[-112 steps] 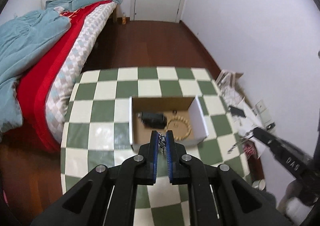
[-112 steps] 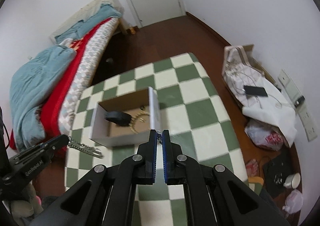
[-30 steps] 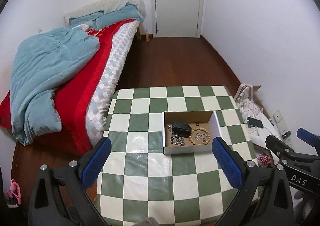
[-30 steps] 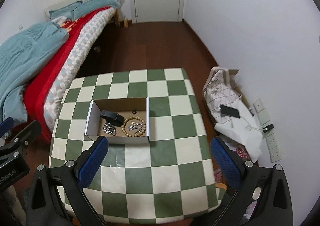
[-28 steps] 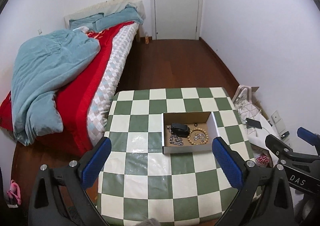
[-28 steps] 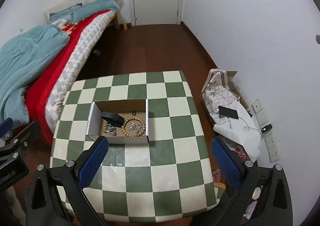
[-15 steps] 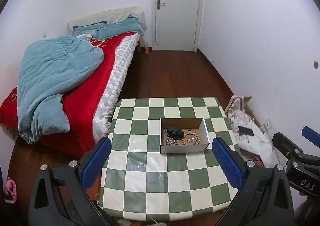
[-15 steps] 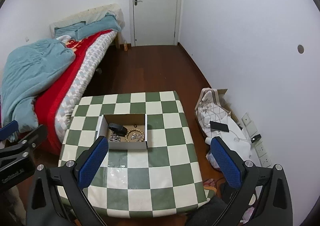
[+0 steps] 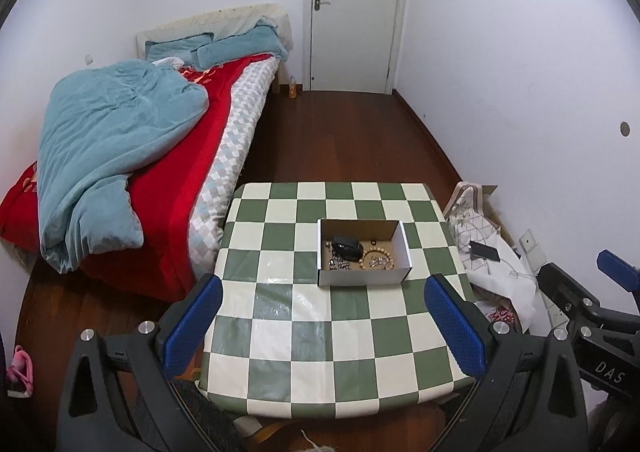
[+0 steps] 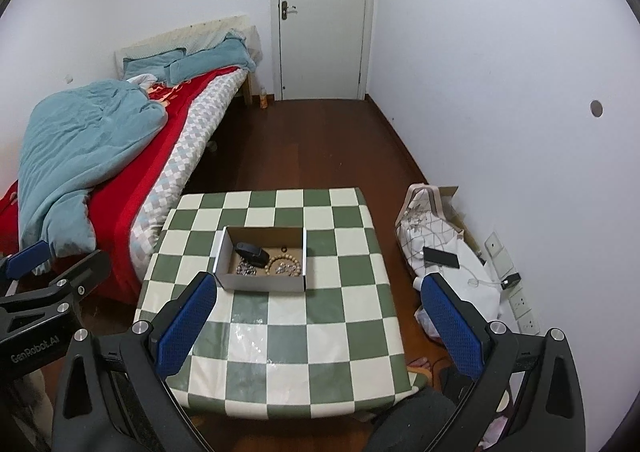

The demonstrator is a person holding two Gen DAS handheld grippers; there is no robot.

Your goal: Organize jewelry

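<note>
A shallow cardboard box (image 9: 362,279) (image 10: 262,282) sits on the green-and-white checked table (image 9: 312,336) (image 10: 288,348). Inside it lie a black case (image 9: 346,245) (image 10: 251,252), a wooden bead bracelet (image 9: 370,254) (image 10: 276,263), silver chains (image 9: 339,262) (image 10: 245,270) and a small ring (image 9: 373,242). My left gripper (image 9: 322,322) is wide open and empty, held high and well back from the table. My right gripper (image 10: 316,316) is equally wide open and empty, high above the near table edge. Each gripper shows at the edge of the other's view.
A bed (image 9: 172,155) with a red cover and blue blanket runs along the left. A white door (image 9: 354,11) stands at the far wall. A bag with a phone (image 9: 484,250) and white cloth lie on the floor to the right, by wall sockets.
Earlier both grippers were shut on chains near the box; the chains now lie in the box. Both grippers stand open and have kept rising and pulling back from the table.
</note>
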